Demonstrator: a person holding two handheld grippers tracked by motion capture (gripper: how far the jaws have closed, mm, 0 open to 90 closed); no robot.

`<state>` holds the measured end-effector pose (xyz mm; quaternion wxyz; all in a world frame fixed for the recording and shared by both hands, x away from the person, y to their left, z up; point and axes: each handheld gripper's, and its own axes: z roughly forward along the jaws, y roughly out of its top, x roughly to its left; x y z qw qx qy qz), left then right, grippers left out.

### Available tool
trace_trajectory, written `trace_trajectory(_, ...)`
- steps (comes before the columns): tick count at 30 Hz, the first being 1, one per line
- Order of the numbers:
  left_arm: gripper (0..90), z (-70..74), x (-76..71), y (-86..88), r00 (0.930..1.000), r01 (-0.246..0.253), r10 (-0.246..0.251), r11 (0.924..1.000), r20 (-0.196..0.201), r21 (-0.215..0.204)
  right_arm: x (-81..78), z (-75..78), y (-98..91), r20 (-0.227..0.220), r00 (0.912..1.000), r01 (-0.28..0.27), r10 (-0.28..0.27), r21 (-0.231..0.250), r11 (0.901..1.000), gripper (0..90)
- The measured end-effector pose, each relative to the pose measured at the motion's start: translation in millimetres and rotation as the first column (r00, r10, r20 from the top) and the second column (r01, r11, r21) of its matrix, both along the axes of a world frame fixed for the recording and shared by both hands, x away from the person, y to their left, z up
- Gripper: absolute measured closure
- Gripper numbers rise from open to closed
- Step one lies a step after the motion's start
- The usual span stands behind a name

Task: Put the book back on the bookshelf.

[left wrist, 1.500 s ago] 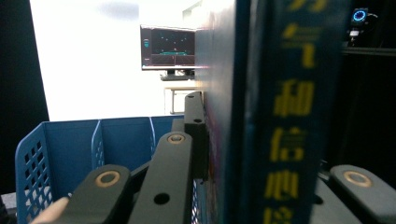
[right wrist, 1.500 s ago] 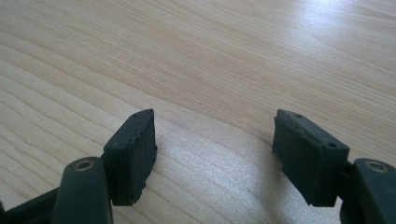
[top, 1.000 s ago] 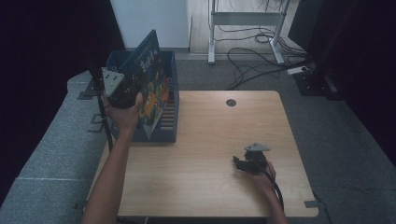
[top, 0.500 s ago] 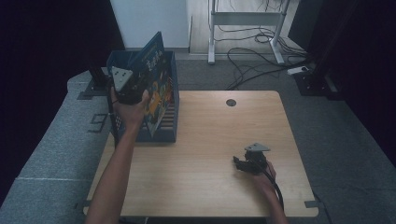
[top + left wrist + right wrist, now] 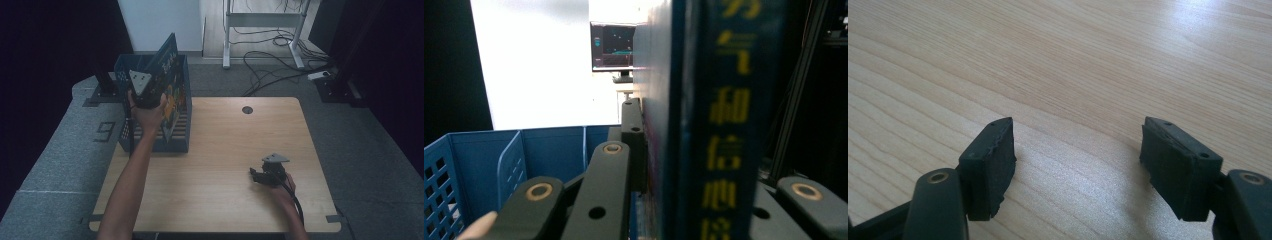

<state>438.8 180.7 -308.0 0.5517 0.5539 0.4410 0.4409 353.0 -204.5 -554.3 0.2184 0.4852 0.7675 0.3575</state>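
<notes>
While clenched on the spine edge of one dark blue book (image 5: 719, 120), left gripper (image 5: 148, 93) fingers (image 5: 604, 190) keep it upright, half lowered into one blue slotted crate (image 5: 176, 142) at the bench's (image 5: 220, 165) far left corner (likely for filing on edge). Right gripper (image 5: 1078, 170): fingers spread, nothing between, parked low over bare wood, apparently idle. Two grippers, one book, one crate.
</notes>
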Motion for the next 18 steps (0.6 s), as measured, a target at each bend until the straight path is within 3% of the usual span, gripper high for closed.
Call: trace_trajectory(18,82.4,-16.4,16.5,-12.4,0.9988,-0.041,0.041,0.9991,0.027,-0.011,-0.4,-0.1,-0.5,0.0,1.0,-0.001,0.001,0.003,1.0,29.4)
